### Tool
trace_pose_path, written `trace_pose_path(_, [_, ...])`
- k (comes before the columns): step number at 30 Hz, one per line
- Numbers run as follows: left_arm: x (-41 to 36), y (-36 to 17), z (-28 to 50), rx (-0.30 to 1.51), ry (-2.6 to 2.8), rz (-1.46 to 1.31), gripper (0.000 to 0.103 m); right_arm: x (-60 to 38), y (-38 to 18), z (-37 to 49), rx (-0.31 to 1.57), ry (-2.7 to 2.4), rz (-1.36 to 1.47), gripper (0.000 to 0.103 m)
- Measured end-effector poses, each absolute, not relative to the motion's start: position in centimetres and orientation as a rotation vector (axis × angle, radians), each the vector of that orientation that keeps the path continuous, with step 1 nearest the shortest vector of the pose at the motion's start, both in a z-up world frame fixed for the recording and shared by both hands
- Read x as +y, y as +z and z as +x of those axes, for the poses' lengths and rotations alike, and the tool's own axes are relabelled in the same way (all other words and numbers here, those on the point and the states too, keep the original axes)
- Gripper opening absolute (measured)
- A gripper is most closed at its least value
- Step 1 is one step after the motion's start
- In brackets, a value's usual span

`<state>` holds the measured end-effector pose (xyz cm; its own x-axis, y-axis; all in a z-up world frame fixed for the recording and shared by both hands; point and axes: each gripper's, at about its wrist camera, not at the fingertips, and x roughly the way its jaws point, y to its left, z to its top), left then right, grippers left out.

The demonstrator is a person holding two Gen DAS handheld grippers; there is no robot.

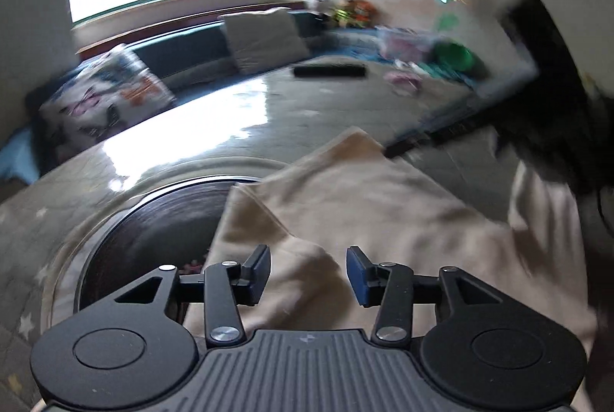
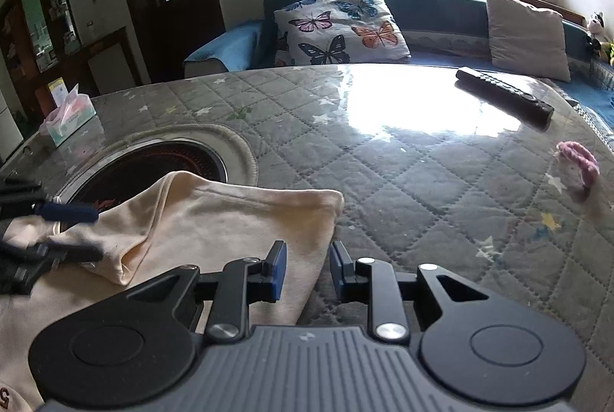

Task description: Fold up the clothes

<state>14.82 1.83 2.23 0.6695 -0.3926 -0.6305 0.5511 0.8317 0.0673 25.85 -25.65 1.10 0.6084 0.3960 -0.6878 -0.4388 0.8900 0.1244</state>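
Observation:
A cream garment (image 1: pixel 383 212) (image 2: pixel 230 220) lies partly folded on the quilted table (image 2: pixel 422 181), its left part lying over a round dark inset (image 2: pixel 153 162). My left gripper (image 1: pixel 309 272) hovers over the cloth with its jaws apart; a raised fold sits between the pads without being pinched. In the right wrist view the left gripper (image 2: pixel 73 231) shows at the left edge, over the garment's folded end. My right gripper (image 2: pixel 307 268) stands at the garment's right edge, pads parted, nothing between them. A dark blurred shape (image 1: pixel 441 137) crosses the cloth's far corner.
A black remote control (image 2: pixel 506 97) (image 1: pixel 330 71) lies at the table's far side, and a pink knitted item (image 2: pixel 579 162) to the right. A tissue box (image 2: pixel 69 120) stands at the left corner. A sofa with a butterfly cushion (image 2: pixel 337 24) runs behind the table.

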Motion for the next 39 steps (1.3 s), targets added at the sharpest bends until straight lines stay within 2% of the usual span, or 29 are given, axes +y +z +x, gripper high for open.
trace_pose_path(4, [0.6, 0.7, 15.4, 0.678, -0.495, 0.334, 0.044, -25.7, 1.2, 26.1, 0.779, 0.479, -0.065, 0.024])
trace_pose_path(5, [0.4, 0.3, 15.7, 0.686, -0.488, 0.335, 0.034, -25.7, 1.1, 26.3, 0.779, 0.477, -0.061, 0.024])
trace_pose_path(7, [0.2, 0.0, 15.9, 0.678, -0.494, 0.321, 0.024, -25.7, 1.1, 26.7, 0.779, 0.471, -0.047, 0.024])
trace_pose_path(9, [0.3, 0.2, 16.1, 0.66, -0.48, 0.307, 0.009, -25.8, 0.9, 27.0, 0.782, 0.463, -0.035, 0.025])
trace_pose_path(12, [1.6, 1.0, 16.8, 0.619, -0.401, 0.264, 0.007, -25.7, 0.8, 27.4, 0.783, 0.455, -0.034, 0.026])
trace_pose_path(14, [3.1, 1.8, 17.5, 0.603, -0.333, 0.213, 0.007, -25.5, 0.7, 27.8, 0.781, 0.453, -0.029, 0.035])
trace_pose_path(17, [5.6, 2.7, 18.7, 0.597, -0.206, 0.134, 0.007, -25.2, 0.6, 28.4, 0.787, 0.463, -0.013, 0.035])
trace_pose_path(19, [7.4, 2.8, 19.6, 0.608, -0.145, 0.077, 0.006, -24.7, 0.4, 29.1, 0.799, 0.464, -0.005, 0.033])
trace_pose_path(21, [8.9, 2.7, 20.2, 0.618, -0.103, 0.023, 0.006, -24.3, 0.1, 29.6, 0.808, 0.46, -0.009, 0.019])
trace_pose_path(22, [9.7, 2.7, 20.5, 0.625, -0.091, -0.005, 0.006, -24.1, 0.0, 29.9, 0.81, 0.451, -0.01, 0.008])
trace_pose_path(23, [10.2, 2.6, 20.7, 0.631, -0.081, -0.029, 0.006, -23.9, 0.1, 30.1, 0.807, 0.446, -0.009, 0.006])
trace_pose_path(31, [13.3, 1.4, 22.5, 0.682, 0.006, -0.104, 0.007, -20.6, 0.8, 33.2, 0.736, 0.443, -0.053, 0.005])
trace_pose_path(33, [14.0, 0.9, 23.0, 0.713, 0.023, -0.138, 0.013, -19.6, 0.2, 34.3, 0.754, 0.441, -0.071, 0.005])
trace_pose_path(38, [14.8, 2.0, 21.6, 0.672, 0.044, -0.157, 0.016, -18.9, 0.0, 34.5, 0.751, 0.443, -0.107, 0.011])
trace_pose_path(39, [14.5, 2.4, 21.3, 0.661, 0.033, -0.147, 0.023, -19.0, 0.3, 34.2, 0.745, 0.446, -0.112, 0.011])
